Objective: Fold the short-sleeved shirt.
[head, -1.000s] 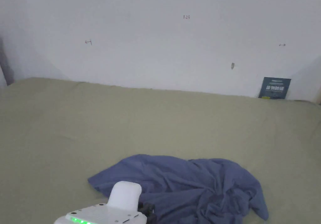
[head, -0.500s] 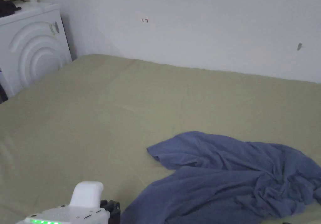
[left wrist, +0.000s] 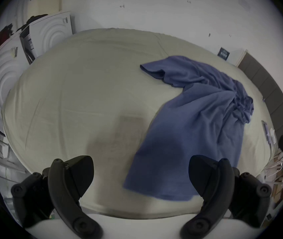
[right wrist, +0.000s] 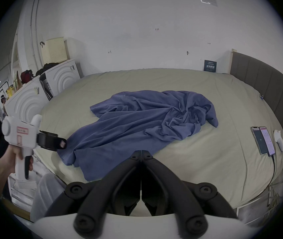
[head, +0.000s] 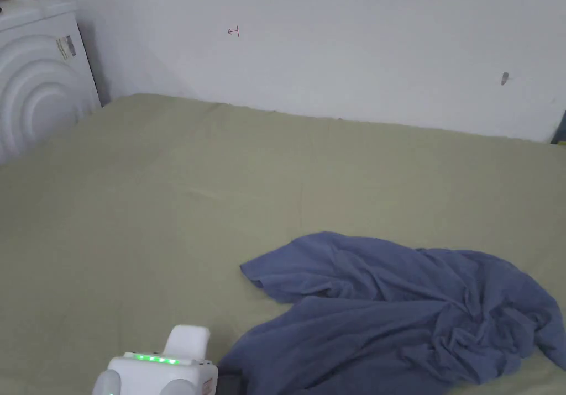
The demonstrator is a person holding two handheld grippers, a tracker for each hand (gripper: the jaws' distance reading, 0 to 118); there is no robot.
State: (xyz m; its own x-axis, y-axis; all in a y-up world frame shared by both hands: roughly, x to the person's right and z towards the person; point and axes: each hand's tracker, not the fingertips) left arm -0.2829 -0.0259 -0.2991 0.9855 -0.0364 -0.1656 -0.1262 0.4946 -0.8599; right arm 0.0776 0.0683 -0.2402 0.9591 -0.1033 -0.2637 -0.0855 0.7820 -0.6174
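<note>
A blue short-sleeved shirt (head: 387, 313) lies crumpled on the olive bed sheet (head: 193, 191), bunched at its right end, with one sleeve and a flatter panel spread to the left. In the left gripper view my left gripper (left wrist: 140, 172) is open wide just above the near corner of the shirt (left wrist: 197, 113), with nothing pinched. Its white body (head: 160, 368) sits at the bottom of the head view, beside that corner. In the right gripper view my right gripper (right wrist: 141, 154) is shut and empty, hovering near the front hem of the shirt (right wrist: 146, 118); a hand holds the left gripper (right wrist: 60, 143) at the shirt's left corner.
White moulded appliances (right wrist: 63, 77) stand off the bed's left side. Two phones (right wrist: 263, 141) and a small white object (right wrist: 279, 139) lie near the right edge. A grey padded headboard (right wrist: 266, 87) runs along the right. A dark card (right wrist: 210, 66) leans on the wall.
The head camera has swung left. Since one second ago the shirt's near-left part has been drawn out flatter toward the left gripper, whose body has turned.
</note>
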